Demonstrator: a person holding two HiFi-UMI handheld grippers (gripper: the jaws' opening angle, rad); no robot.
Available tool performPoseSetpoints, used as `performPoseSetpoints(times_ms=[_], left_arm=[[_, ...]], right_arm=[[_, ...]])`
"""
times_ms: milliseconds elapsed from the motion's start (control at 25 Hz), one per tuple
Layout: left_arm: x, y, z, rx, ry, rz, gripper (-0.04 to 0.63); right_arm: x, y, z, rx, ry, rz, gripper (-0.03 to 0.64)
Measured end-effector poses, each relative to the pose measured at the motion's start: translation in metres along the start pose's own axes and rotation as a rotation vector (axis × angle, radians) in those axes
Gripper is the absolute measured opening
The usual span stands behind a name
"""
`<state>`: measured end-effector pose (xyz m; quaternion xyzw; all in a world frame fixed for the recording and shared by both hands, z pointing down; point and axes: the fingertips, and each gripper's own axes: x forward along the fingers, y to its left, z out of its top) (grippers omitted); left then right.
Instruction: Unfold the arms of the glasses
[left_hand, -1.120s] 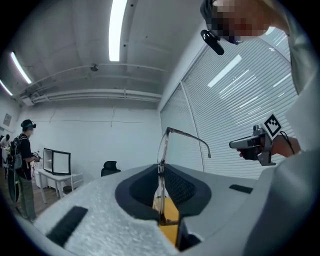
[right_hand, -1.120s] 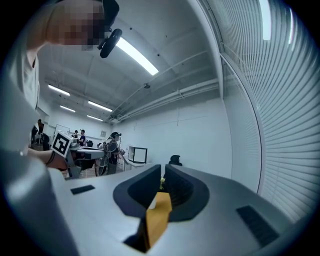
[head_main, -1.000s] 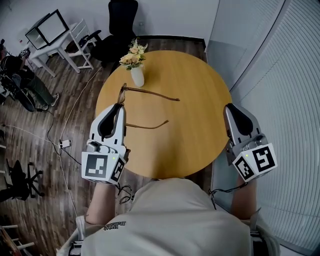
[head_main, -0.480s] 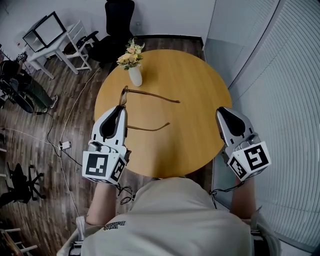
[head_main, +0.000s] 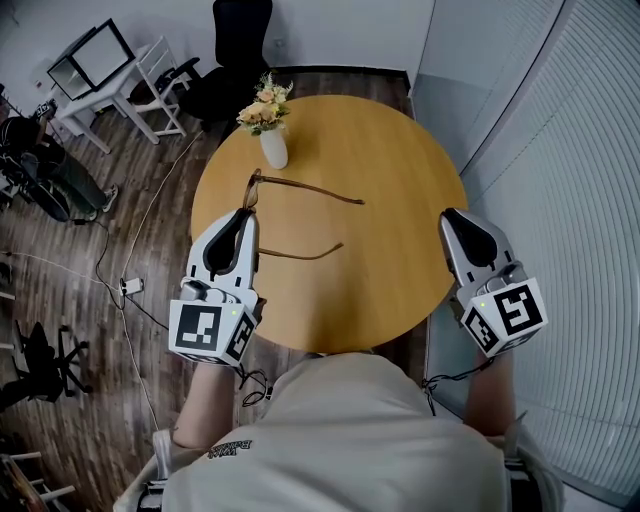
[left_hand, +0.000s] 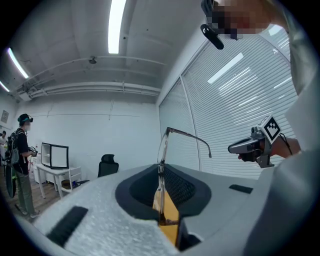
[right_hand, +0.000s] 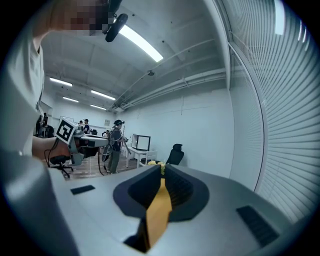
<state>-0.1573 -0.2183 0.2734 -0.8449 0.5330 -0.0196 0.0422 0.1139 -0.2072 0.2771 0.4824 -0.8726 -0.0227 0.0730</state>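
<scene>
Glasses (head_main: 300, 188), head view: over the left part of the round bench (head_main: 390, 150). The front frame runs away from the person, in line with the left hand-held gripper (head_main: 244, 214). Both arms are swung out and point across the bench toward its right edge. Whether the glasses rest on the wood or hang just above it cannot be told.
Left hand-held gripper, head view: at the bench's left edge, on the near end of the front frame.
Right hand-held gripper (head_main: 454, 214), head view: at the bench's right edge, well apart from the arm tips, which point its way.
Vase of flowers (head_main: 274, 148), head view: by the far left edge, just beyond the glasses.
Glasses (left_hand: 163, 145), left gripper view: the lens rim stands out past the jaw tips and one arm bends off to the right.
Left hand-held gripper (left_hand: 161, 172), left gripper view: jaws nearly together, clamped on the thin frame.
Right hand-held gripper (right_hand: 161, 172), right gripper view: jaws together with nothing between them; only a strip of bench shows through the slit.
Coming move, judged: both arms look open already, so little seems left but to set the glasses down. The left hand-held gripper is the nearer one.
</scene>
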Motion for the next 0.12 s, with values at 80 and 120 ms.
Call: performPoseSetpoints(times_ms=[80,120], left_arm=[[0.0014,-0.0007,-0.0005,0.0,0.005,0.0,0.048],[0.0021,-0.0011,-0.0008,0.0,0.008,-0.001,0.048]], right_arm=[[0.0003,-0.0022,0.0016,-0.002,0.001,0.0,0.038],[0.0004,-0.0032,0.0022,-0.002,0.002,0.0,0.038]])
